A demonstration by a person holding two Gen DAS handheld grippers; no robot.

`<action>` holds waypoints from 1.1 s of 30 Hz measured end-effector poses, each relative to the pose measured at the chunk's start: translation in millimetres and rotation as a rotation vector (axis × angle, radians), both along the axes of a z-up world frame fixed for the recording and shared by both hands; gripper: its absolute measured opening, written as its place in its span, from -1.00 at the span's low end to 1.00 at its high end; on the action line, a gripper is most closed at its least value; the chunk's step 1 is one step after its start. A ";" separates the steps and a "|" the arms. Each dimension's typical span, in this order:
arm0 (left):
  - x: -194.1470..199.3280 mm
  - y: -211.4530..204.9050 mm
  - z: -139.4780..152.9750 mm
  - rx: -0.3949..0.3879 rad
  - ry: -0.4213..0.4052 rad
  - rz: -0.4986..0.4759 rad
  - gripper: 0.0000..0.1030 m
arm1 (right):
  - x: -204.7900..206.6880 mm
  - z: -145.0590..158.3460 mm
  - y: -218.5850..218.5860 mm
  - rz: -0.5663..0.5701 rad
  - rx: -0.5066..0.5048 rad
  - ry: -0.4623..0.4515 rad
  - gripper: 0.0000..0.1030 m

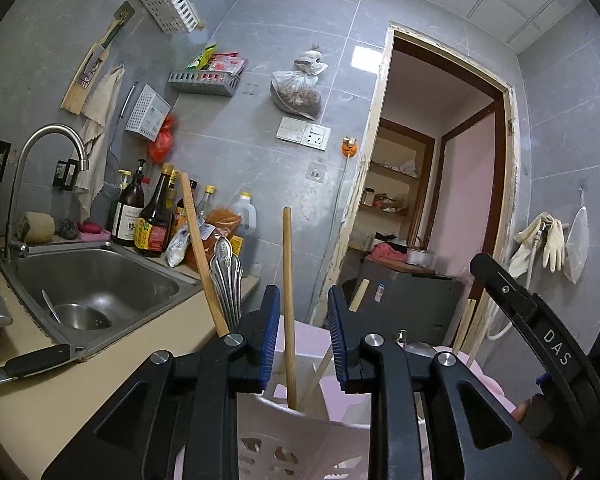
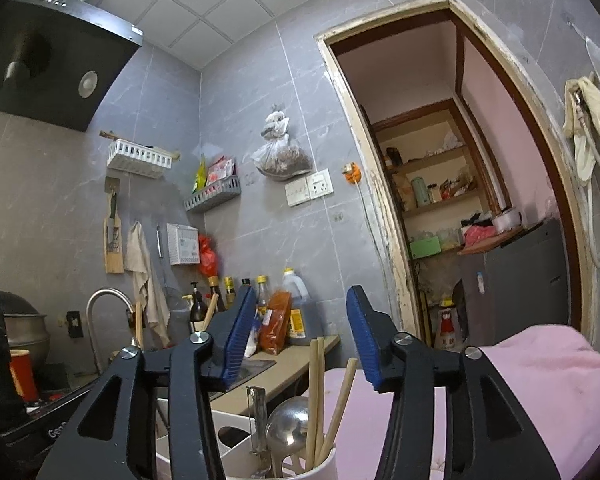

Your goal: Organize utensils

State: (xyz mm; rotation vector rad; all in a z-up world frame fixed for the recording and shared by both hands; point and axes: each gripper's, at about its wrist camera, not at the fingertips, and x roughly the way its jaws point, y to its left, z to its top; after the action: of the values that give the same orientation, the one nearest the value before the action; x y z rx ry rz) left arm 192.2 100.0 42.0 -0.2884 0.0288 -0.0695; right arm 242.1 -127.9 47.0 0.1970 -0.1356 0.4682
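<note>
Left wrist view: "DAS" on right tongs (image 1: 556, 346) arm.

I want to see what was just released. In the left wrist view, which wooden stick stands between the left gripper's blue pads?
The round wooden stick standing upright in the white holder, untouched between the open left gripper. The flat wooden handle leans outside, beside the metal spoon handles.

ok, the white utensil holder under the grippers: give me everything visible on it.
The utensil holder is white, plastic by the look, standing upright with part of its curved rim visible. The left wrist view shows cut-out holes in its wall. Inside stand wooden chopsticks, a steel ladle bowl up, and a flat metal tool. A chopstick rises between the left gripper pads, untouched. A pink cloth lies behind. The base is out of frame.
</note>
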 end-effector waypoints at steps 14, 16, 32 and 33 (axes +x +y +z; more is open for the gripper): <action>-9.8 6.9 10.9 -0.020 -0.003 -0.010 -0.22 | -21.4 2.5 -6.7 -0.094 -0.052 -0.023 0.48; -10.5 6.4 11.6 -0.018 0.002 -0.016 -0.18 | -23.6 3.5 -10.3 -0.113 -0.058 -0.013 0.51; -14.4 0.2 9.3 -0.018 0.045 -0.024 0.82 | -35.8 1.3 -43.5 -0.166 -0.035 0.075 0.97; -15.4 -0.6 8.9 -0.015 0.048 -0.025 0.83 | -36.9 0.9 -45.1 -0.168 -0.035 0.080 0.98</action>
State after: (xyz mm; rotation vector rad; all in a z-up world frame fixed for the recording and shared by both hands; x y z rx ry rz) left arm 176.8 99.5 50.9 -0.3044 0.0797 -0.0878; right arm 205.2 -173.0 47.9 0.1677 -0.0652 0.2947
